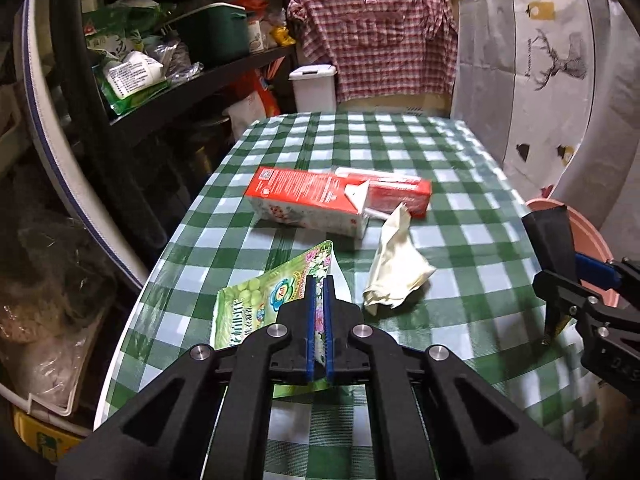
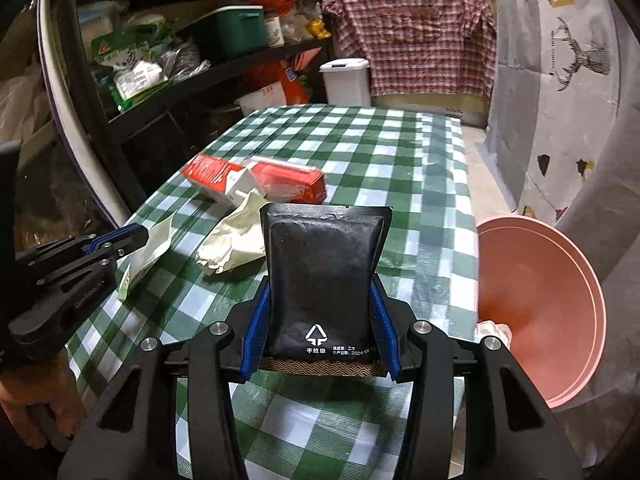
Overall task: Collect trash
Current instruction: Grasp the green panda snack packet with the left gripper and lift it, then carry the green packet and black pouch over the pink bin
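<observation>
My left gripper (image 1: 319,280) is shut on a flat green snack wrapper (image 1: 256,308), lifted a little off the green checked table (image 1: 400,140); the same gripper (image 2: 136,236) and wrapper (image 2: 154,248) show at the left of the right wrist view. My right gripper (image 2: 320,292) is shut on a black foil pouch (image 2: 324,268) that stands upright between the blue pads (image 2: 260,320). A crumpled white paper (image 1: 394,272) (image 2: 232,240) lies on the cloth. Beyond it lie a red and white carton (image 1: 308,200) (image 2: 216,178) and a red box (image 1: 400,194) (image 2: 288,182).
A pink basin (image 2: 536,320) (image 1: 580,248) sits off the table's right edge. A white lidded bin (image 1: 314,88) (image 2: 346,80) stands past the far end. Dark shelves (image 1: 192,80) full of packages line the left. A hand (image 2: 24,408) holds the left gripper's handle.
</observation>
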